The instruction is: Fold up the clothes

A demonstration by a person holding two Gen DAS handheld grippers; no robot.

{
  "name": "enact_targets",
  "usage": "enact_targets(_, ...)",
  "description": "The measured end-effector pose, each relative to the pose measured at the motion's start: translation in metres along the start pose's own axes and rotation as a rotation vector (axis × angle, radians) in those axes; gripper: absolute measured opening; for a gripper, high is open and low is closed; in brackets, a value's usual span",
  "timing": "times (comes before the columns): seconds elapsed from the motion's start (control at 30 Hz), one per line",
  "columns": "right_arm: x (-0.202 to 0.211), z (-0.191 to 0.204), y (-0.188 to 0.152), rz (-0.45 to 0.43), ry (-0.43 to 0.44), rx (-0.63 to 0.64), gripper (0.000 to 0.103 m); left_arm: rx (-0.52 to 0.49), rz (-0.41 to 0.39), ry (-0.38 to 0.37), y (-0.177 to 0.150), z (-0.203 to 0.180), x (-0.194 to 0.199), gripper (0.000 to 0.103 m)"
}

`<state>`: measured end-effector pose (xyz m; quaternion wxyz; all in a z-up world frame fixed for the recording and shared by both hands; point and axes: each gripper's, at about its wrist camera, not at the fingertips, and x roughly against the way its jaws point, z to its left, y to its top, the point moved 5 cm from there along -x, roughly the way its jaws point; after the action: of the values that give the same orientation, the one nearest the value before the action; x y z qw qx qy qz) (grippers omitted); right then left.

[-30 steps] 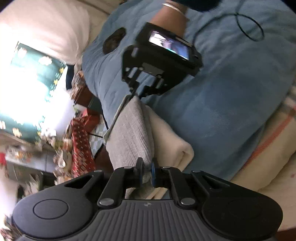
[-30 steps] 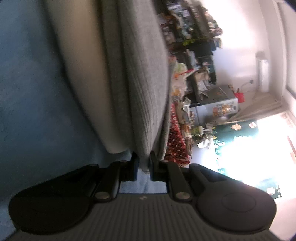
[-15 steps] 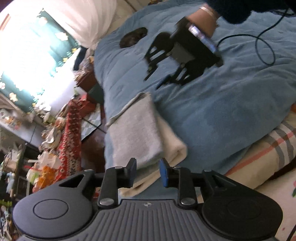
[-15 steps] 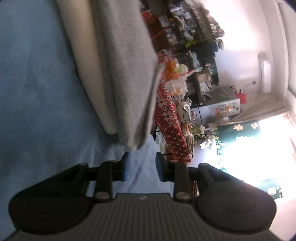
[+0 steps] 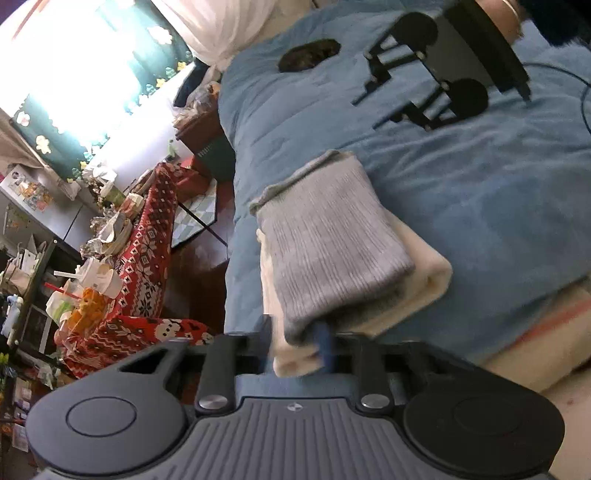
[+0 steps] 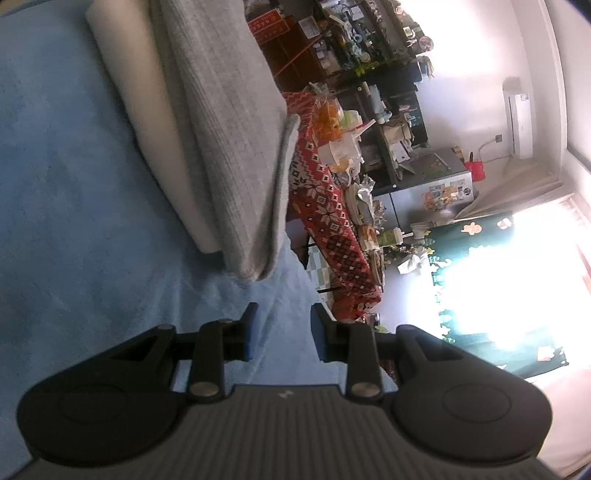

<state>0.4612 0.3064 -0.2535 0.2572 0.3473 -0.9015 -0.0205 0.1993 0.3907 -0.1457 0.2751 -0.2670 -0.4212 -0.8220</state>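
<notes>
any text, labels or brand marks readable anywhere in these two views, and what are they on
No text can be read in either view.
Small pale emblem on the left gripper body: a mark, no letters legible.
Same sort of mark on the right gripper body: too small to read.
Stickers on the grey cabinet: colourful, too blurred to read.
Red sign by the shelves: pale marks, not legible.
Grey garment and cream garment: no label visible.

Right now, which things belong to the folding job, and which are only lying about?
For the job: grey knit garment, cream garment under it, blue blanket beneath both.
Lying about: red patterned tablecloth, cluttered shelves, air conditioner.
</notes>
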Motion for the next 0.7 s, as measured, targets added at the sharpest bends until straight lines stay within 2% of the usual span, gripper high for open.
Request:
enact_targets(0.1, 0.002, 0.009, 0.004, -0.009, -0.004, -0.011, 0.032, 0.04, -0.031, 0.04, -0.005, 0.01, 0.006, 0.003)
enact_targets(0.33, -0.009, 0.001, 0.011, -0.011, -0.005, -0.137, 0.032, 0.116, 0.009, 0.035, -0.016, 0.01, -0.003, 0.003)
enact_targets(0.5, 0.012, -0.015, 0.003, 0.008, 0.03, -0.385, 0.032, 0.232, 0.042, 0.039, -0.027, 0.011, 0.0, 0.008)
enact_targets(0.6, 0.033, -0.022, -0.007, 0.035, 0.058, -0.563, 0.032, 0.327, 0.037, 0.003, -0.03, 0.009, 0.012, 0.008)
enact_targets(0.67, 0.054, -0.022, -0.013, 0.054, 0.071, -0.648, 0.032, 0.366, 0.022, -0.013, -0.025, 0.003, 0.021, 0.011)
enact_targets(0.7, 0.065, -0.021, -0.016, 0.063, 0.077, -0.689, 0.033, 0.378, 0.012, -0.017, -0.021, -0.001, 0.026, 0.018)
